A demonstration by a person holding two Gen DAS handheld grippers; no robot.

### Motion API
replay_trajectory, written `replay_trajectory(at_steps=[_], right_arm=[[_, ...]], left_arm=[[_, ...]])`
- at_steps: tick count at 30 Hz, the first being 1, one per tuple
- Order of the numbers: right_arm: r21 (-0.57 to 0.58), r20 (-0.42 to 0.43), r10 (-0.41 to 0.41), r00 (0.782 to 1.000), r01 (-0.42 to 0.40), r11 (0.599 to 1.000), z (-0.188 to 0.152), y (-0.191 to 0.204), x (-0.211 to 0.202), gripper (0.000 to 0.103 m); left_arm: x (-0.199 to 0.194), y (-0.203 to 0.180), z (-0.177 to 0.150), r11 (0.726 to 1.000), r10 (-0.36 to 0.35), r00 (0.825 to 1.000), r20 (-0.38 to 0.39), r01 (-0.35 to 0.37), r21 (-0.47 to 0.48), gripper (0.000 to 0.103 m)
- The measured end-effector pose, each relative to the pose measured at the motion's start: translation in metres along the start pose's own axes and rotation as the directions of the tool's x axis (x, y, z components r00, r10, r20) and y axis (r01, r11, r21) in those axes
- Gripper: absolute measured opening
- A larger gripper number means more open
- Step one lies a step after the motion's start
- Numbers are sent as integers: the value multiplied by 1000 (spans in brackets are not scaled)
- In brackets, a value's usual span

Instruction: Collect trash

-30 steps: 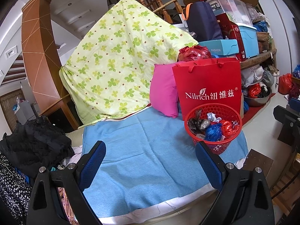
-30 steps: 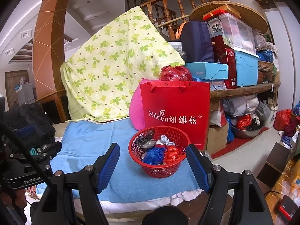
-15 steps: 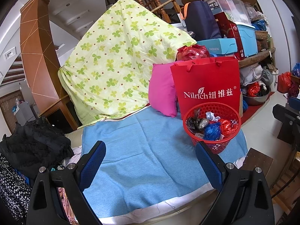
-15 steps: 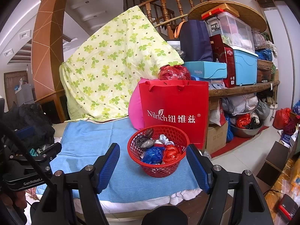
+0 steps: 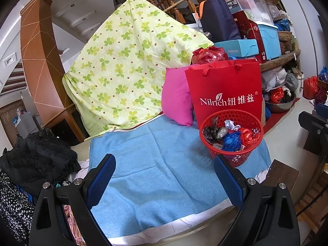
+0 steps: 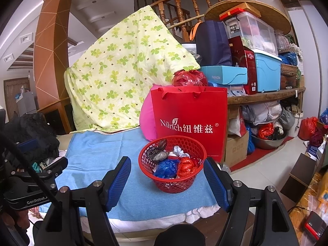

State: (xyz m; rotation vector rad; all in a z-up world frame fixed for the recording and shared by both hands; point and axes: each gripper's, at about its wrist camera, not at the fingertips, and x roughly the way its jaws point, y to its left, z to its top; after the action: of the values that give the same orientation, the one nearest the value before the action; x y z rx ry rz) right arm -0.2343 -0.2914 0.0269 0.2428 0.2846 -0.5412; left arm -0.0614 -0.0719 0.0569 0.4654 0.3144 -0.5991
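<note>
Two sets of tongs, left (image 5: 164, 176) and right (image 6: 167, 176), hang wide open and empty before a red perforated plastic basket (image 6: 172, 182). Crumpled blue (image 6: 167, 168), red (image 6: 186, 167) and grey plastic trash (image 6: 158, 155) fills the basket, which rests on a light-blue cloth (image 5: 155, 164), touching a red paper bag (image 6: 189, 121) behind it.

Left gripper (image 5: 164, 178) agape, right gripper (image 6: 167, 178) agape — empty
</note>
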Motion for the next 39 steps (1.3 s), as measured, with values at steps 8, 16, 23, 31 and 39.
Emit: replay_trajectory(at_steps=[8,16,23,31,39], right_arm=[[2,-6,-1,1000,1,1000,-2,-4,-1,76],[2,-9,-5,1000,5,1000,-4,-5,-1,76],[2,-9,-4,1000,4,1000,-1,-6,1,76],[9,-9,-10,1000,10,1000,-6,-11,3,76],[15,-27,-23,999,23,1000,-3,-16,12,76]], left_arm=[[1,6,-3,1000,-5,1000,-4,5,7,96],[6,8,-8,1000,-15,1000,-14,15,15,96],[8,10,-9,999,-21,1000,-19,21,29,96],[3,8,-8,998,-26,1000,-12,27,50,96],[9,9,-9,998,-27,999,-28,28,47,96]])
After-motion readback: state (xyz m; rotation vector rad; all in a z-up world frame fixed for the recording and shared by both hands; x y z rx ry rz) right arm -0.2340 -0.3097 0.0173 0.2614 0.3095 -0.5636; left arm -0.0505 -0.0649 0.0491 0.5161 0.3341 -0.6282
